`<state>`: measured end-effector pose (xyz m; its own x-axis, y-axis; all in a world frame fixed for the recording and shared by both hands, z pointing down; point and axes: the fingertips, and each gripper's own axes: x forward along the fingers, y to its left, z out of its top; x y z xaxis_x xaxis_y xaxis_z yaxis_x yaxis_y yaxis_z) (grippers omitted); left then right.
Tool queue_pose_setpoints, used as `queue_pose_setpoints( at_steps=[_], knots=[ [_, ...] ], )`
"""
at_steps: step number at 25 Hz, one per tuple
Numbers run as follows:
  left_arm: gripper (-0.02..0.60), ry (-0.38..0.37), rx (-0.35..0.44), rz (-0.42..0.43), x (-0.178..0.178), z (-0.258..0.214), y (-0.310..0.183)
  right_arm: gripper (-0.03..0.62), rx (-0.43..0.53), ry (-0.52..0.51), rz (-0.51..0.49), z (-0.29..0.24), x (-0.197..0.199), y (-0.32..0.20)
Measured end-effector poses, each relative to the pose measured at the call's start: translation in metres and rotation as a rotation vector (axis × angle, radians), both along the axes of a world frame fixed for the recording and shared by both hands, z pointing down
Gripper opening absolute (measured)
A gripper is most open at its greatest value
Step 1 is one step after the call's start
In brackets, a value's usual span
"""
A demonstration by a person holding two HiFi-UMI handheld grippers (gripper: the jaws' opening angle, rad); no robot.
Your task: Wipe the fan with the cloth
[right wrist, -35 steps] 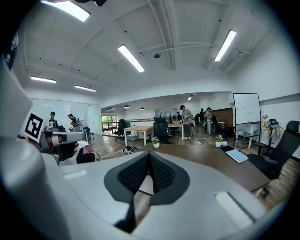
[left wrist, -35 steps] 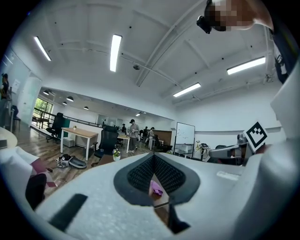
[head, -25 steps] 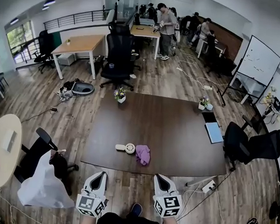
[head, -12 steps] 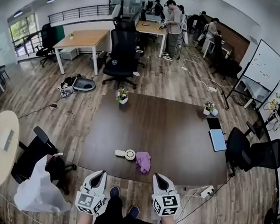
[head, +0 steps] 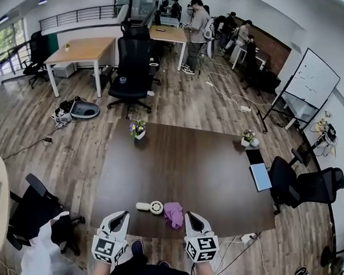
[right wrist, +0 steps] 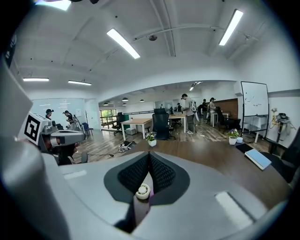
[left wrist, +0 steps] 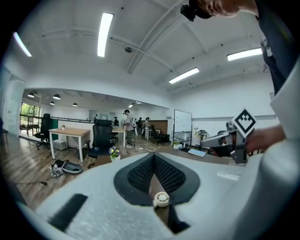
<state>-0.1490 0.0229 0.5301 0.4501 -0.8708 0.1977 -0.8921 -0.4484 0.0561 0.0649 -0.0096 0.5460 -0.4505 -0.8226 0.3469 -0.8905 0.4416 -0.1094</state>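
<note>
Head view alone takes in the whole dark surface (head: 205, 159). The white fan (head: 155, 207) lies close to the near edge with its handle to the left, and the purple cloth (head: 174, 214) is bunched just to its right (touching or a hair apart, I cannot tell). The left gripper (head: 122, 214) and right gripper (head: 189, 215) are side by side at that near edge and point toward the surface; neither touches the fan or the cloth. Only this view shows a flower pot (head: 137, 129) at the far left corner and a black chair (head: 131, 67) beyond it.

Left gripper view shows what the head view cannot. Its ribbed black fingers (left wrist: 140, 173) are closed against each other with nothing held. The fan appears small in the notch under the tips (it is far off on the surface, not gripped). This view also catches the right gripper from the side, marker cube up.

Right gripper view shows its own fingers (right wrist: 161, 176) likewise closed and empty. The fan sits in the notch with a sliver of purple cloth beside it, and the left gripper is at the left edge of the picture.
</note>
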Motion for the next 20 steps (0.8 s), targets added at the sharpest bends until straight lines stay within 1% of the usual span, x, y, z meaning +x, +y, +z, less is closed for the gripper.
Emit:
queue_pose_setpoints(
  at_steps=[2, 5, 8, 11, 15, 20],
  knots=[
    [-0.005, -0.015, -0.008, 0.017, -0.006, 0.008, -0.015, 0.012, -0.004, 0.006, 0.018, 0.002, -0.005, -0.011],
    [-0.005, 0.018, -0.003, 0.065, -0.006, 0.01, -0.031, 0.012, -0.017, 0.01, 0.048, 0.008, -0.005, -0.021],
    [-0.005, 0.02, -0.01, 0.08, -0.007, 0.014, -0.044, 0.012, -0.034, 0.008, 0.059, 0.019, -0.006, -0.028],
    [-0.005, 0.032, -0.013, 0.072, -0.005, 0.016, -0.057, 0.014, -0.047, 0.016, 0.058, 0.028, -0.002, -0.038],
    [-0.005, 0.057, -0.031, 0.031, 0.0, 0.023, -0.071, 0.023, -0.065, 0.026, 0.026, 0.037, 0.004, -0.056],
    [-0.005, 0.066, -0.053, 0.005, 0.004, 0.032, -0.079, 0.061, -0.144, 0.048, -0.019, 0.075, 0.003, -0.068]
  ],
)
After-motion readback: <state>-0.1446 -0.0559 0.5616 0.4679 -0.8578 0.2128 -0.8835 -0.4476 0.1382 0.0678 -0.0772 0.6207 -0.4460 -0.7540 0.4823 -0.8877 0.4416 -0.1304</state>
